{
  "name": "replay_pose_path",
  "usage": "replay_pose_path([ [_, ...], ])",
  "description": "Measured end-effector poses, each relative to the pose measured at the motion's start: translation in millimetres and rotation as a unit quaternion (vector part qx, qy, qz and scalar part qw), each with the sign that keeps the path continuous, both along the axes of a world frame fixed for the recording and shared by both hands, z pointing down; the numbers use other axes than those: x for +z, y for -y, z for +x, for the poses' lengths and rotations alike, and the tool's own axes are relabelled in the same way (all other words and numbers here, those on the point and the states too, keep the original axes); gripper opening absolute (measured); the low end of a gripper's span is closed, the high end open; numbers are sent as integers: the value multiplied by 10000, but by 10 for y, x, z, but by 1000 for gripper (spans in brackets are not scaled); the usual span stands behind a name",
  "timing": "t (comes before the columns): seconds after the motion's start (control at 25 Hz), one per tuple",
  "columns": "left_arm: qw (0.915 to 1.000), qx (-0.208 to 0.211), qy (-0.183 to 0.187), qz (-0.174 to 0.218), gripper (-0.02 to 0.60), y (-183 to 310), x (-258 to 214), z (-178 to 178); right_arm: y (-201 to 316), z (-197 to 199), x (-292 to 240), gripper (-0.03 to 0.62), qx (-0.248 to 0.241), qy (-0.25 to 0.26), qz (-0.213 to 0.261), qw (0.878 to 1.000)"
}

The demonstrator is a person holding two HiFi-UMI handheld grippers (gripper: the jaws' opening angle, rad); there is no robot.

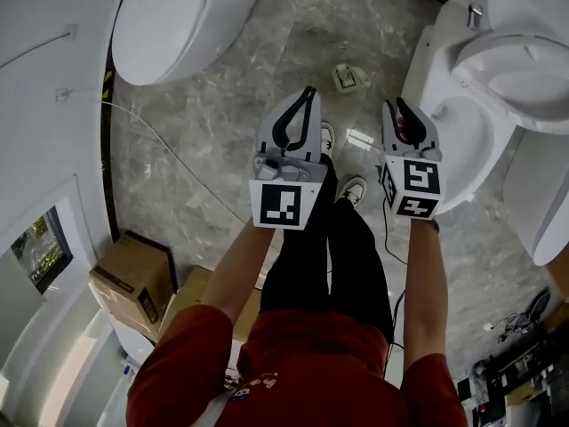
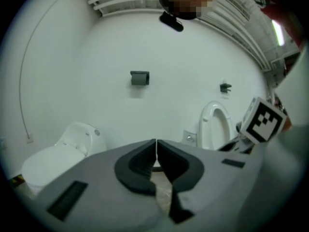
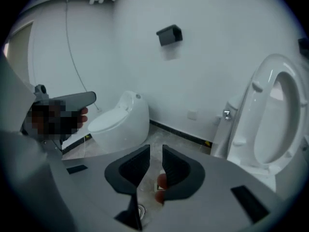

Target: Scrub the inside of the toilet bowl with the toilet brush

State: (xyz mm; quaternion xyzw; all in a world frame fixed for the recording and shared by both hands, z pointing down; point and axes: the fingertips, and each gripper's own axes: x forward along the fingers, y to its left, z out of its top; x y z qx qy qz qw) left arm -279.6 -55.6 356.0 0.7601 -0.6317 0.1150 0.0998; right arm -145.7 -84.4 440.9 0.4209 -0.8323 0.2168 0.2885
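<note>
The white toilet (image 1: 484,163) with its seat and lid raised stands at the right in the head view; it also shows as a toilet (image 3: 277,120) in the right gripper view. My right gripper (image 1: 396,105) hangs in the air just left of its bowl. Its jaws stand a narrow gap apart, with nothing between them (image 3: 155,151). My left gripper (image 1: 308,92) is held beside it over the floor, shut and empty (image 2: 156,144). I cannot pick out a toilet brush. A small white-and-green object (image 1: 349,76) sits on the floor ahead; what it is I cannot tell.
A second toilet (image 1: 178,16) with its lid down stands at the far left. Cardboard boxes (image 1: 133,278) lie by the left wall, and a thin cable (image 1: 169,149) runs over the marble floor. A grey box (image 2: 139,78) hangs on the wall. Gear and cables (image 1: 524,345) crowd the near right.
</note>
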Motion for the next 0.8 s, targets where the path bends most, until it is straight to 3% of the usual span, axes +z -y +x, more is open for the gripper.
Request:
replay_pose_path([
  [0.28,9998,102,-111,-127,-5,378,938,-150,277,-216,1306,134,-144,-395,-880,9952],
  [0.52,9991,170,-247,-299,-5,511,1451,-103,301,-386,2173,226,-644,-698,-1805,9790],
  [0.8,9982,60,-332,-500,-5,586,1777,-249,316,-462,2843,207,-641,-1059,-2630,9568],
])
